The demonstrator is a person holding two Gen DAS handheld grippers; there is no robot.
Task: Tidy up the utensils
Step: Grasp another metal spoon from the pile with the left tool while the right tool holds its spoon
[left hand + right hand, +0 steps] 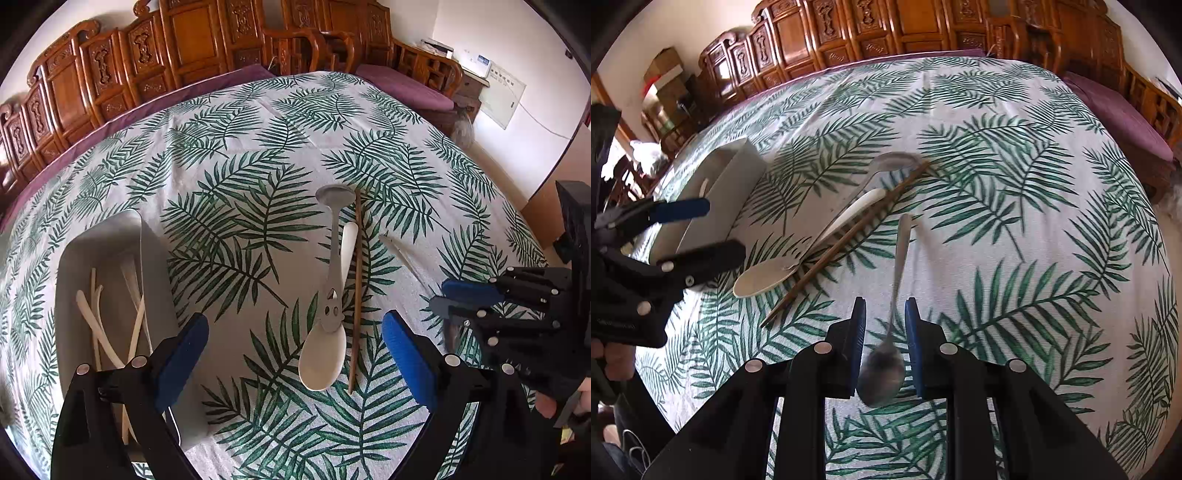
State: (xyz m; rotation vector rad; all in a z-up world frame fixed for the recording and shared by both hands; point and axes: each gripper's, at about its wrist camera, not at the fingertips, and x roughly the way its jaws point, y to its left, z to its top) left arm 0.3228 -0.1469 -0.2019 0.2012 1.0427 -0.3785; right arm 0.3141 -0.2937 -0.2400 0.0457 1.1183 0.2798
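Note:
A white ceramic spoon, a steel spoon with a face-shaped handle and a pair of brown chopsticks lie together on the leaf-print tablecloth. My left gripper is open, its blue pads either side of the white spoon. A second steel spoon lies between the narrowly open pads of my right gripper, which straddles its bowl without clear contact. The right gripper also shows in the left wrist view. A grey tray at the left holds several pale utensils.
The grey tray sits left of the utensil pile in the right wrist view, with the left gripper in front of it. Carved wooden chairs with purple cushions ring the far side of the table.

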